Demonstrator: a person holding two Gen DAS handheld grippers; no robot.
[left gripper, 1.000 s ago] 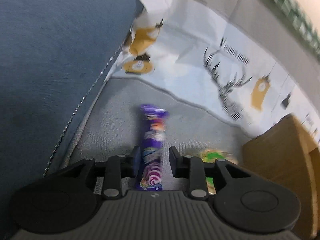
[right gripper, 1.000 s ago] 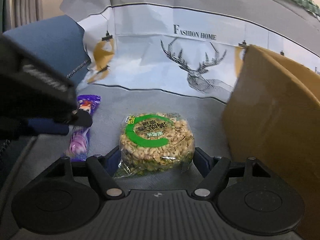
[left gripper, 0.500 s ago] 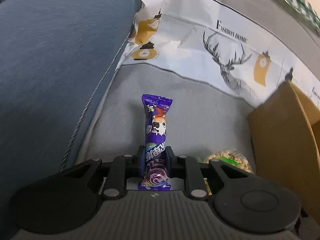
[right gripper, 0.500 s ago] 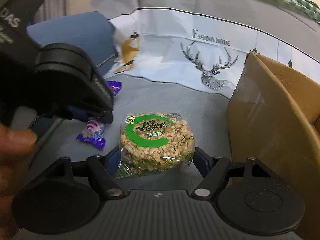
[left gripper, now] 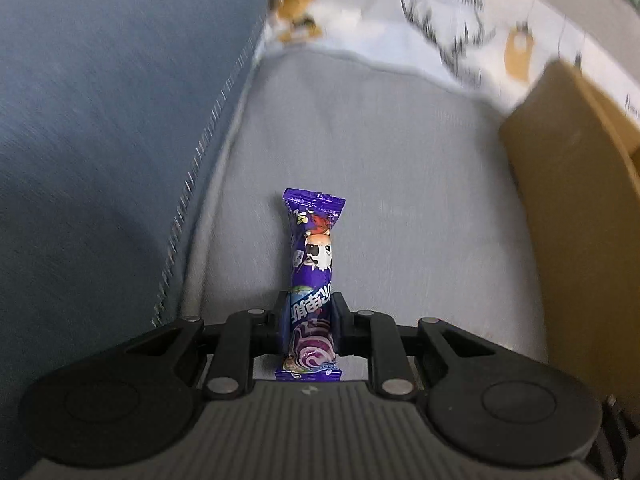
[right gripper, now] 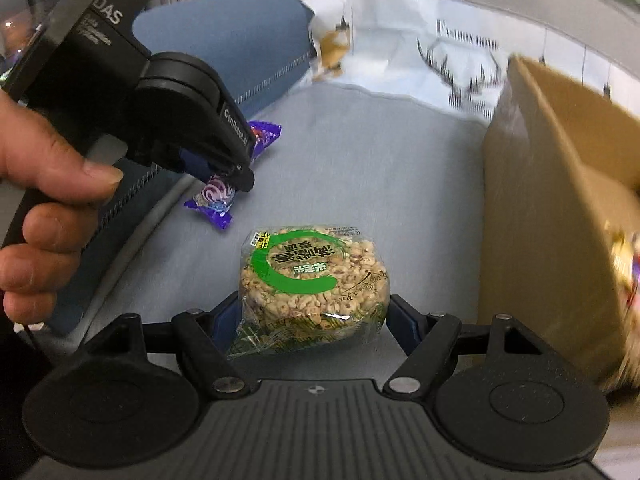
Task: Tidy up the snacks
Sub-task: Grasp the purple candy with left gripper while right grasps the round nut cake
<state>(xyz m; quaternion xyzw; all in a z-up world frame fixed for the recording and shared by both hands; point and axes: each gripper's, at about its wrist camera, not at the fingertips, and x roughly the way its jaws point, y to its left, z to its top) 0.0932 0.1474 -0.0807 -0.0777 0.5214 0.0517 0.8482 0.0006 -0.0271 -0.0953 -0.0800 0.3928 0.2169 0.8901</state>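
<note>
My left gripper (left gripper: 309, 316) is shut on a purple candy wrapper (left gripper: 313, 264), which sticks out forward above the grey sofa seat (left gripper: 380, 168). The right wrist view shows that gripper (right gripper: 234, 168) from the side, held in a hand, with the purple candy (right gripper: 218, 196) in its jaws. My right gripper (right gripper: 314, 312) is shut on a round puffed-rice cake in a clear packet with a green label (right gripper: 314, 276), lifted off the seat. An open cardboard box (right gripper: 560, 208) stands at the right; it also shows in the left wrist view (left gripper: 580, 208).
A blue cushion (left gripper: 112, 120) fills the left side. A white cloth with a deer print (right gripper: 440, 52) covers the sofa back. Several wrapped snacks (right gripper: 628, 264) lie blurred inside the box.
My left gripper closed on the purple candy and lifted it off the seat. Both grippers have risen and moved toward the box, each holding its snack.
</note>
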